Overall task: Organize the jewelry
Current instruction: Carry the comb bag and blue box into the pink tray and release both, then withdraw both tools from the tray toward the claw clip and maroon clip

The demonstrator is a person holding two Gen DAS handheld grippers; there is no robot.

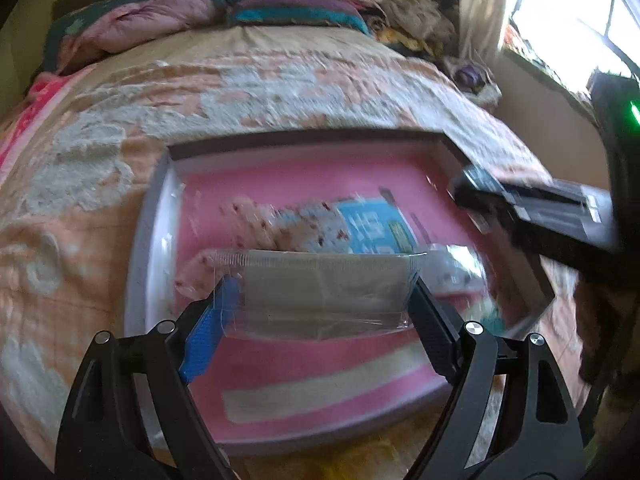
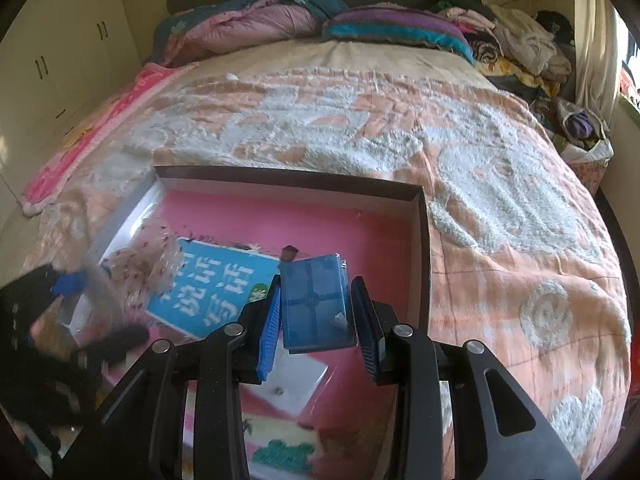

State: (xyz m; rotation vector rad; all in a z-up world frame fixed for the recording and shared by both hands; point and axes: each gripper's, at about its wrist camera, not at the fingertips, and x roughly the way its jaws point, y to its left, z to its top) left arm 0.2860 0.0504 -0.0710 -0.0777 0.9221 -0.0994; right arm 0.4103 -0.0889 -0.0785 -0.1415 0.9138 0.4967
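Two grippers hang over the bed, both above the shallow pink-lined box (image 2: 420,236) lying on the peach and white bedspread (image 2: 480,184). The left gripper (image 1: 320,300) has its jaws spread wide and clamped on a clear plastic bag (image 1: 324,292) with a grey card inside, the bag stretched flat between the blue pad and the dark one, right above the box floor. The right gripper (image 2: 316,312) grasps a small translucent blue case (image 2: 314,302), narrower jaws pressed on its two long sides, the case held tilted over the right half of the box. Down in the box lies a blue booklet (image 2: 212,292) with white characters, and beside it, toward the left wall, a clear bag of small speckled beads (image 2: 140,264), blurred. Under the right gripper there is a white card (image 2: 296,384) on the pink lining. Pillows and folded quilts (image 2: 256,20) are piled at the far end of the bed.
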